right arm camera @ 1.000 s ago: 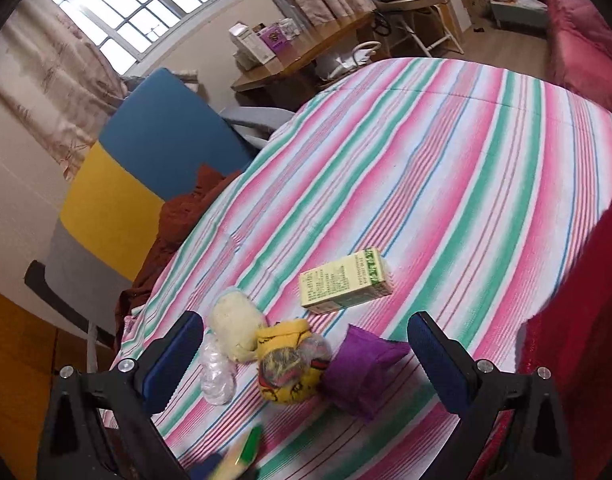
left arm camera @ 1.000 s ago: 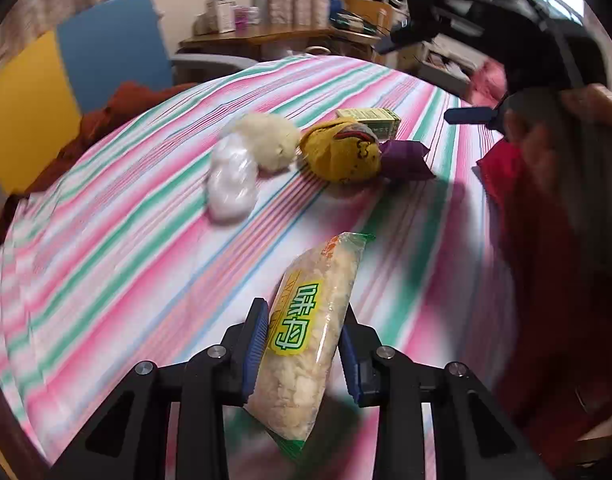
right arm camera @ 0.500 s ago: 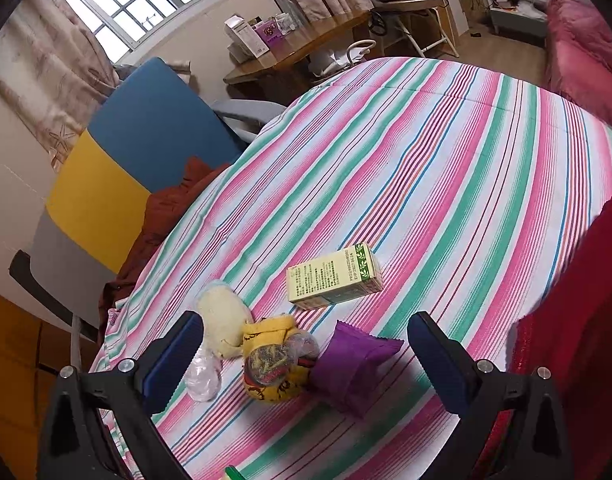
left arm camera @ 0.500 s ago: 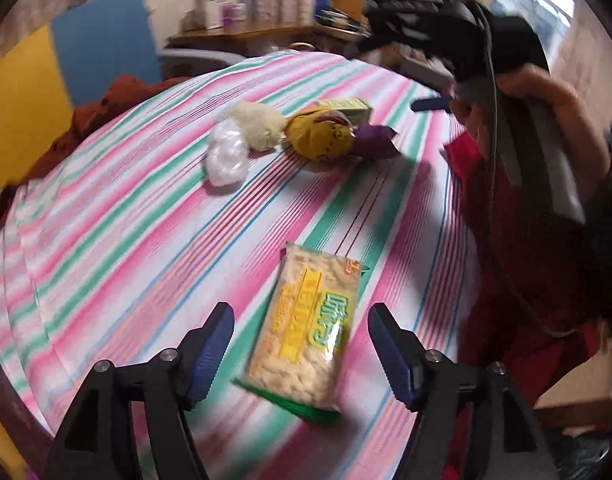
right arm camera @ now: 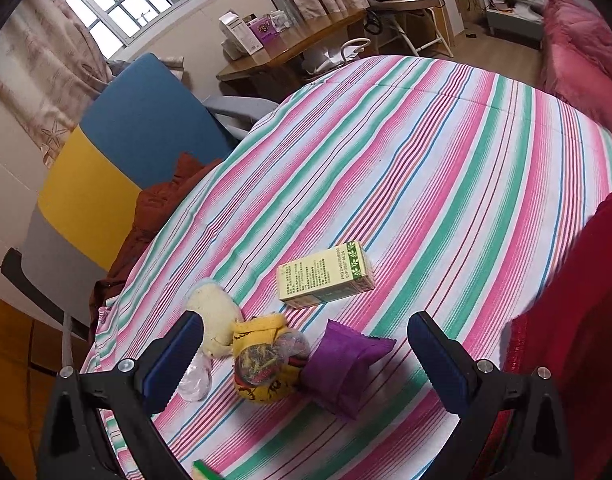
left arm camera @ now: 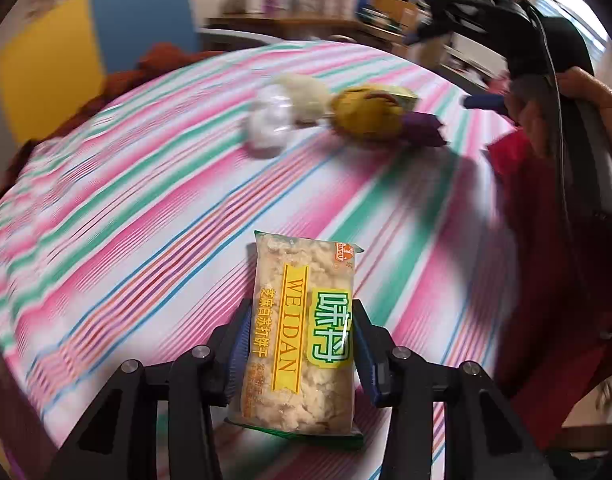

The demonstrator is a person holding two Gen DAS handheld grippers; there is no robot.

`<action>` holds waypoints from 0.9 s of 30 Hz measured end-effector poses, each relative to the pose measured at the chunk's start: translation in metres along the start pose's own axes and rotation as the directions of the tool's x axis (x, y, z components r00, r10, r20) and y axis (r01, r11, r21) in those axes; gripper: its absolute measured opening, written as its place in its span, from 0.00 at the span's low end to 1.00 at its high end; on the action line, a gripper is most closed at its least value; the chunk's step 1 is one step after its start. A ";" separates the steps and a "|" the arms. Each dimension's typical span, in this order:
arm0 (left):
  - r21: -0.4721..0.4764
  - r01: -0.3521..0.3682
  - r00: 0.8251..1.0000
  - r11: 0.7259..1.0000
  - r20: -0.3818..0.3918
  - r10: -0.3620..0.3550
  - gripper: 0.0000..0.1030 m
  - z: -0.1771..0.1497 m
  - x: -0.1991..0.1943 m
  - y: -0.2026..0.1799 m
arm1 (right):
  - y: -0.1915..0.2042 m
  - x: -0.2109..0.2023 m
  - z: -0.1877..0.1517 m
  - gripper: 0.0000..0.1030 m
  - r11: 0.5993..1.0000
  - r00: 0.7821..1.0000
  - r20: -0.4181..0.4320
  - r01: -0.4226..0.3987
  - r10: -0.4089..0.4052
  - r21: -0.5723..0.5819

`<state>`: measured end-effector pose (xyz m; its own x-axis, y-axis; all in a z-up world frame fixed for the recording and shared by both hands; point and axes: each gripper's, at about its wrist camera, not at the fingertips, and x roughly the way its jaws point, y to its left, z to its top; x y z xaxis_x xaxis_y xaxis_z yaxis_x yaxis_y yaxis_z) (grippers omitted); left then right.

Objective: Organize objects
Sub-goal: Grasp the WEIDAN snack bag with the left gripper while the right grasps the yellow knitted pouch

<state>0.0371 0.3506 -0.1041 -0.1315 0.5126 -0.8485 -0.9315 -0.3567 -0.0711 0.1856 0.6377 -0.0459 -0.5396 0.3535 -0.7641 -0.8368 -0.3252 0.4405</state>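
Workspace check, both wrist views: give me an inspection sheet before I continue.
Surface: striped tablecloth.
Job's things: cracker packet in the left gripper; green box, purple pouch, yellow pouch, cream plush and clear bag clustered.
Clutter: nothing seen.
Grippers: left gripper shut on the packet; right gripper open above the cluster.
Cables: black cable along the right gripper.
Surroundings: blue-yellow chair, wooden desk, pink bedding.
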 end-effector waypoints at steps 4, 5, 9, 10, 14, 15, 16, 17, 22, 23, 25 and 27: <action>-0.087 -0.044 0.999 0.995 0.027 0.046 0.45 -0.021 -0.011 0.012 | 0.000 0.003 0.000 0.99 1.000 1.000 -0.009 0.024 -0.024 -0.005; -0.096 -0.045 0.998 0.994 0.031 0.048 0.45 -0.024 -0.013 0.013 | 0.002 0.004 -0.001 0.97 0.999 0.999 -0.020 0.029 -0.030 -0.019; -0.130 -0.020 0.999 0.991 0.037 0.025 0.45 -0.030 -0.017 0.020 | 0.009 0.014 -0.006 0.85 0.997 0.995 -0.085 0.045 -0.050 -0.063; -0.135 -0.016 0.999 0.991 0.039 0.021 0.45 -0.029 -0.015 0.020 | 0.013 0.017 -0.007 0.82 0.995 0.993 -0.109 0.040 -0.051 -0.094; -0.138 -0.012 0.999 0.990 0.050 0.019 0.45 -0.029 -0.013 0.016 | 0.036 0.013 -0.007 0.68 0.974 0.992 -0.103 0.045 -0.070 -0.222; -0.139 -0.010 0.998 0.990 0.053 0.018 0.45 -0.030 -0.013 0.017 | 0.044 0.014 -0.006 0.68 0.964 0.991 -0.117 0.039 -0.072 -0.263; -0.142 -0.008 0.998 0.990 0.056 0.016 0.45 -0.031 -0.014 0.017 | 0.052 0.019 -0.005 0.68 0.953 0.986 -0.139 0.042 -0.087 -0.298; -0.146 -0.006 0.998 0.989 0.058 0.014 0.45 -0.032 -0.015 0.018 | 0.057 0.025 -0.005 0.69 0.947 0.982 -0.166 0.034 -0.091 -0.319; -0.146 -0.006 0.998 0.989 0.064 0.015 0.45 -0.037 -0.018 0.018 | 0.076 0.067 -0.018 0.74 0.905 0.948 -0.265 0.052 -0.179 -0.423; -0.144 -0.006 0.998 0.990 0.066 0.016 0.45 -0.037 -0.018 0.018 | 0.077 0.076 -0.024 0.69 0.890 0.935 -0.283 0.065 -0.211 -0.451; -0.150 -0.001 0.997 0.989 0.072 0.012 0.45 -0.038 -0.019 0.019 | 0.078 0.086 -0.036 0.48 0.858 0.918 -0.280 0.109 -0.280 -0.503; -0.160 0.007 0.997 0.987 0.077 0.006 0.45 -0.038 -0.021 0.020 | 0.077 0.081 -0.040 0.41 0.849 0.924 -0.263 0.107 -0.276 -0.517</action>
<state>0.0338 0.3027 -0.1079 -0.1627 0.5694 -0.8058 -0.8662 -0.4735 -0.1596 0.0813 0.6059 -0.0928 -0.2431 0.1860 -0.9520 -0.7202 -0.6921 0.0486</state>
